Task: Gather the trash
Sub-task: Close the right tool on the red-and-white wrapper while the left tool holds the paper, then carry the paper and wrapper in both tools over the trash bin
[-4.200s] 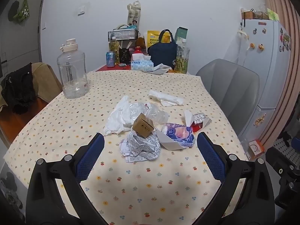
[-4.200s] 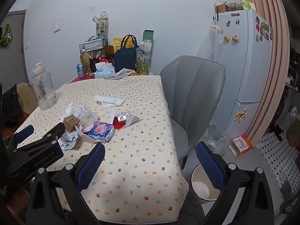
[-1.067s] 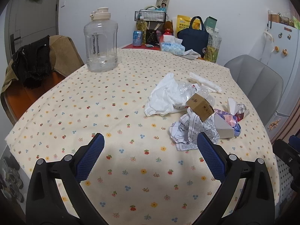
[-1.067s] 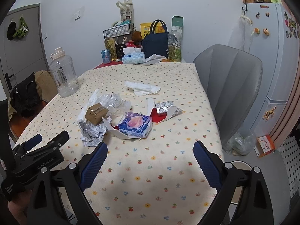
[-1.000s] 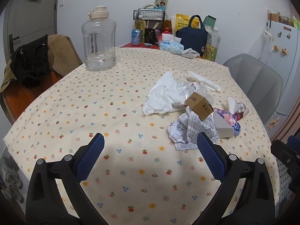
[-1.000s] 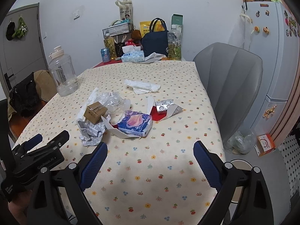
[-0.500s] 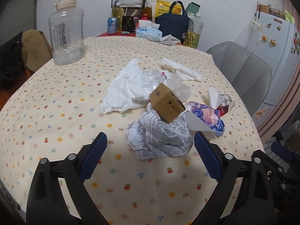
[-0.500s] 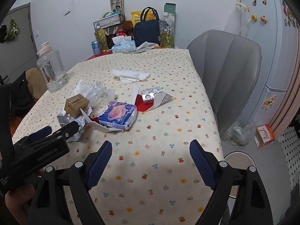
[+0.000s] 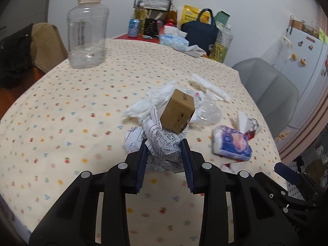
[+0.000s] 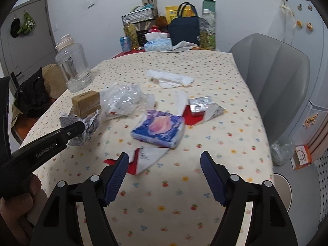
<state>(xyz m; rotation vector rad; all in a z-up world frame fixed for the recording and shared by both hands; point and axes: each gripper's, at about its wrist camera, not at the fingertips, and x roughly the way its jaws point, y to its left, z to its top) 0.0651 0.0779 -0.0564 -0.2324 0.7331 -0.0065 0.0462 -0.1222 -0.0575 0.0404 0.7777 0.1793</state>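
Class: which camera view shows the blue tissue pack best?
The right wrist view: the blue tissue pack lies near the centre, its whole top face visible, ahead of the right gripper. In the left wrist view the same pack is off to the right, smaller and blurred.

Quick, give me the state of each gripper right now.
Left gripper: jaws have just been closing, now shut on the crumpled printed paper.
Right gripper: open, jaws have just been narrowing, holding nothing; a torn red-and-white wrapper lies by its left finger.
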